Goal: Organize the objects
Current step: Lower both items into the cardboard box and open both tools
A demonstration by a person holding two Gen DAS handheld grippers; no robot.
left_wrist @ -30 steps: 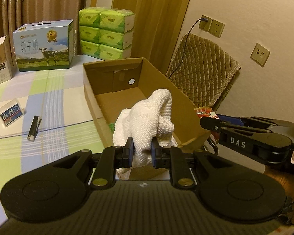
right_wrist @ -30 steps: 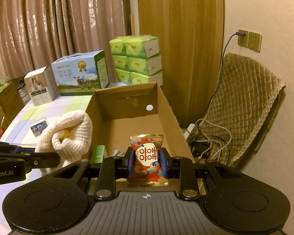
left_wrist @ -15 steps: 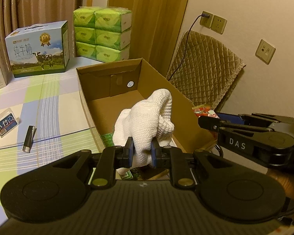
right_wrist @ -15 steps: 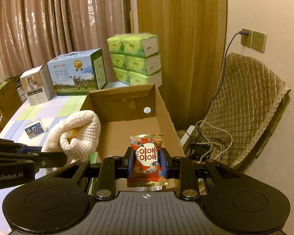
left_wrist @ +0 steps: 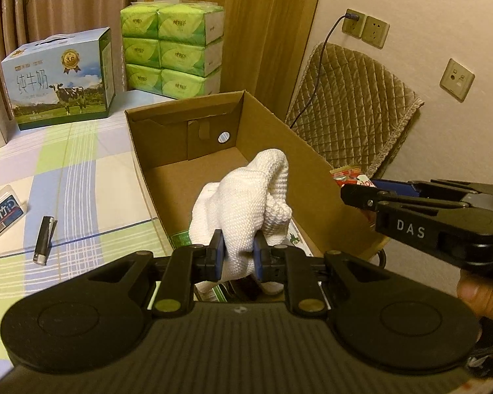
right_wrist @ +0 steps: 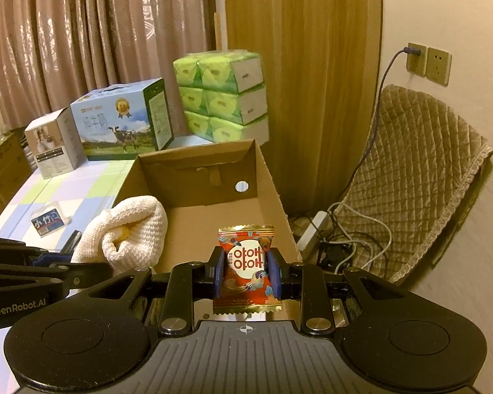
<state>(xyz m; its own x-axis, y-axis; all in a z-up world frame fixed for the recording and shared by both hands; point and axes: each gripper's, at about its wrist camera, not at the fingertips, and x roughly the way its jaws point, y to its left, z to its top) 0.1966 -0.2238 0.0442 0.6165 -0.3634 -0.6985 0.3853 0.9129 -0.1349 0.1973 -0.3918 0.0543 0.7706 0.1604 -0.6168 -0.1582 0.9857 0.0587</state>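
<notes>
**poster1:** Looking at a checked tablecloth [left_wrist: 82, 177] with an open cardboard box [left_wrist: 312, 161] at its right edge, mostly bare inside. Behind that, stacked green tissue packs [left_wrist: 172, 49] and a milk carton box [left_wrist: 59, 78].

**poster2:** Yep. Then left gripper [left_wrist: 238, 256], clamped tight on a bunched white knit cloth [left_wrist: 246, 203], held up over the box's near end. Right gripper [right_wrist: 246, 274] pinched on a red snack packet [right_wrist: 246, 269], upright, also above the near end. Left on the cloth: a small labelled card pack [left_wrist: 3, 215] and a lighter [left_wrist: 44, 239].
</notes>
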